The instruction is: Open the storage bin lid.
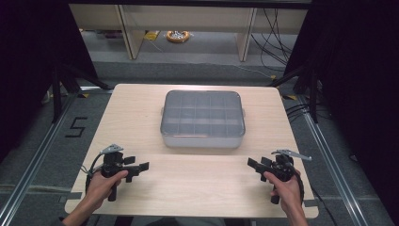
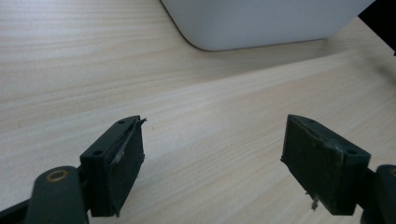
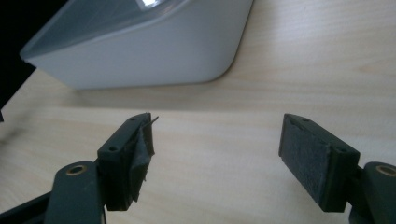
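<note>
In the high view, the left gripper point(image 1: 140, 166) and right gripper point(image 1: 252, 165) rest on the table point(image 1: 197, 183) near its front edge, well short of the lidded compartment box point(image 1: 203, 118) at centre. The left gripper view has its jaws spread wide and empty over bare wood, the box's white corner point(image 2: 261, 23) ahead. The right gripper view likewise has wide, empty jaws, with the box point(image 3: 140, 46) ahead to the left.

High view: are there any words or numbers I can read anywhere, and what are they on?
"5": black tape strips on the grey floor left of the table.
The box on the table bears no readable label.
</note>
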Available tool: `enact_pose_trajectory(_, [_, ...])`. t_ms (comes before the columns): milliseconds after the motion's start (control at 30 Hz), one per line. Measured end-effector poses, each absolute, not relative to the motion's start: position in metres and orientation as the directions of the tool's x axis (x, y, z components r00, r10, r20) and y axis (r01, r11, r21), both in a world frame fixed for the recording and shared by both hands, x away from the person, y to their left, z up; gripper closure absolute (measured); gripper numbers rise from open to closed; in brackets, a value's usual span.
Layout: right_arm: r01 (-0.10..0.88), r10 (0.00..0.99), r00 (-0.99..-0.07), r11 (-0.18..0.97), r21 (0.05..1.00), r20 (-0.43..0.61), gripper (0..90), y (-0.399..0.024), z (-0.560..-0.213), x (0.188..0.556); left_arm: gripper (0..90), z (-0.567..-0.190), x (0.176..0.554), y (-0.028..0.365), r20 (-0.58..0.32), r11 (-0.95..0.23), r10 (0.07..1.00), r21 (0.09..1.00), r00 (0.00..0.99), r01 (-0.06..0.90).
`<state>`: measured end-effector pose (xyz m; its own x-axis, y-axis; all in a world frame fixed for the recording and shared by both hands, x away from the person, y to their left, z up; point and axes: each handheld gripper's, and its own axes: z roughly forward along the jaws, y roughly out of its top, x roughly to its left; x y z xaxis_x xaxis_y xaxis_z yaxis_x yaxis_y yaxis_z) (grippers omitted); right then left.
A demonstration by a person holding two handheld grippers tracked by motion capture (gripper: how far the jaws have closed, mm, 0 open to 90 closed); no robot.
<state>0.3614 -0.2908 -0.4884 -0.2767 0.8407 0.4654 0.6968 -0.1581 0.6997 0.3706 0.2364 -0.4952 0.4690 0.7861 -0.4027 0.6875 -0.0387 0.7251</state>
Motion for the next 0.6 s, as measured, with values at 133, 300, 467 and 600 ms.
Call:
enact_pose_trajectory(133, [0.684,0.828,-0.274,-0.19,0.704,0.489,27.7,-0.298,-0.482,0.375,22.9,-0.492,0.381,0.235,-0.43,-0.015,0.774,0.722,0.465,0.692])
enact_pose_trajectory(300, [0.677,0.807,-0.273,-0.225,0.7,0.524,28.6,-0.305,-0.472,0.389,27.0,-0.485,0.396,0.231,-0.448,0.007,0.764,0.725,0.464,0.689])
enact_pose_trajectory(467, [0.674,0.809,-0.272,-0.226,0.703,0.521,29.2,-0.306,-0.466,0.403,30.1,-0.481,0.407,0.231,-0.459,0.018,0.762,0.721,0.458,0.693])
enact_pose_trajectory(600, [0.667,0.814,-0.283,-0.213,0.714,0.508,30.3,-0.303,-0.457,0.419,31.8,-0.472,0.426,0.23,-0.497,0.059,0.749,0.71,0.439,0.702])
